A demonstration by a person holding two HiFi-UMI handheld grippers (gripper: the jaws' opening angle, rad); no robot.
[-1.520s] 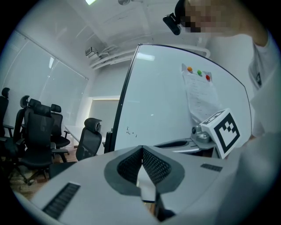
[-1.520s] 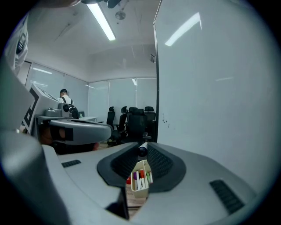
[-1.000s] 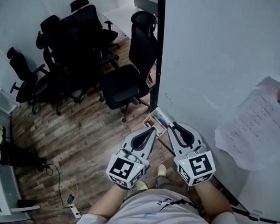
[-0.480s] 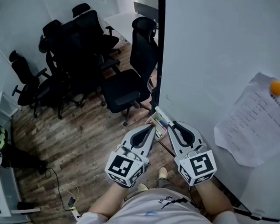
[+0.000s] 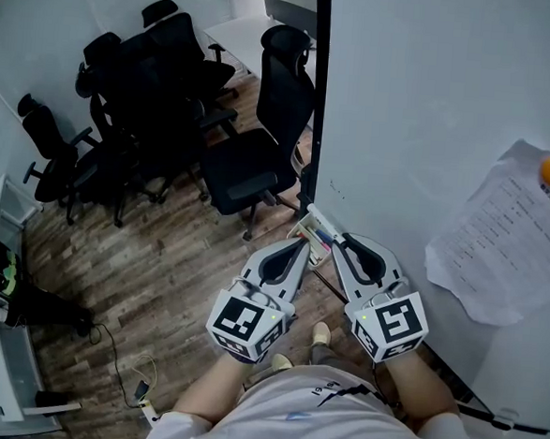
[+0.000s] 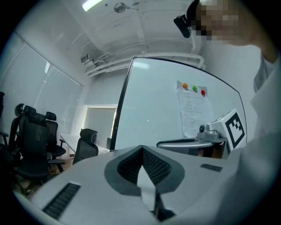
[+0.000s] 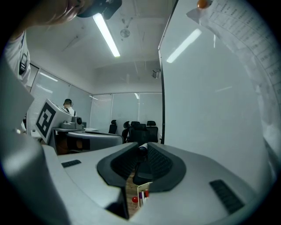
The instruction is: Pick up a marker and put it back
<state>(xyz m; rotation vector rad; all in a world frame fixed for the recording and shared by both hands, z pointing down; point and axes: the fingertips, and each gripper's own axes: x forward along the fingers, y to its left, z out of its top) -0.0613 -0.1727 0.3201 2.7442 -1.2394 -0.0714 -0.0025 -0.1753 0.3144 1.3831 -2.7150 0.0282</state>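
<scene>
Cool, even indoor light fills the room; a ceiling strip lamp (image 7: 107, 33) throws a bright streak of glare onto the whiteboard (image 7: 186, 44) in the right gripper view. Both gripper views bend strongly toward their rims and go black in the corners, and the left gripper (image 6: 142, 149) looks soft close to the lens. The head view is sharp, with faint shadows under the office chairs (image 5: 241, 165).

no legible text; print on paper sheet (image 5: 503, 249) too small to read
</scene>
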